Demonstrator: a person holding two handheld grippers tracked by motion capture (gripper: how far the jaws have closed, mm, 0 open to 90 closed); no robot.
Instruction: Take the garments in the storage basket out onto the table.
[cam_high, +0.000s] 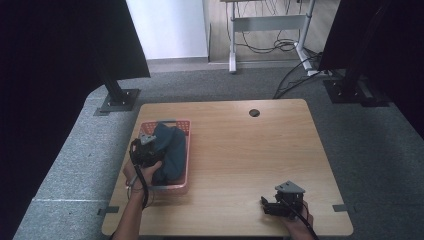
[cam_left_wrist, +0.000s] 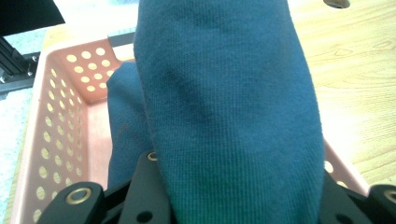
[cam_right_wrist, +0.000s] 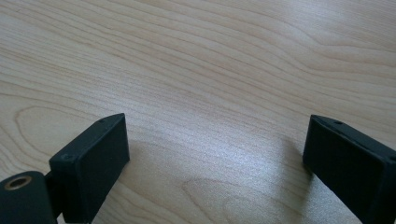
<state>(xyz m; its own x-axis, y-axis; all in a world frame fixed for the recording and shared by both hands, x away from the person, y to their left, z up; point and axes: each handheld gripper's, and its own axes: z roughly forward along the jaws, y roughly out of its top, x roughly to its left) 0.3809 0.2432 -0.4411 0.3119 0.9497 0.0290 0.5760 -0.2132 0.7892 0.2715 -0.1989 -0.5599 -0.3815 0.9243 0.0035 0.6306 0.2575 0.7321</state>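
Dark blue cloth (cam_high: 170, 150) is found bundled in a pink perforated basket (cam_high: 182, 186), which stands at the left side of the wooden table (cam_high: 240, 160), toward its near-left corner. In the high view, the left gripper (cam_high: 145, 152) is seen at the left edge of the bundle, above the basket, with the person's left hand (cam_high: 137, 175) wrapped around its body. In the left gripper view, a thick fold of the cloth (cam_left_wrist: 229, 107) is seen rising from between the two black jaws, which are closed upon it; more of the fabric lies lower against the basket's floor. The basket's holed wall (cam_left_wrist: 56, 126) is visible on the left of that view, and bare table on the right. Whether the gripped fold is lifted clear of the rest of the bundle cannot be judged with certainty, as the fabric blocks much of that view. The right gripper (cam_high: 272, 205) is held low over the near-right part of the table, well apart from the basket. In the right gripper view, its jaws are seen standing wide apart with nothing between them, and bare wood grain (cam_right_wrist: 210, 70) lies beyond. A round cable hole (cam_high: 254, 112) is noted near the table's far edge.
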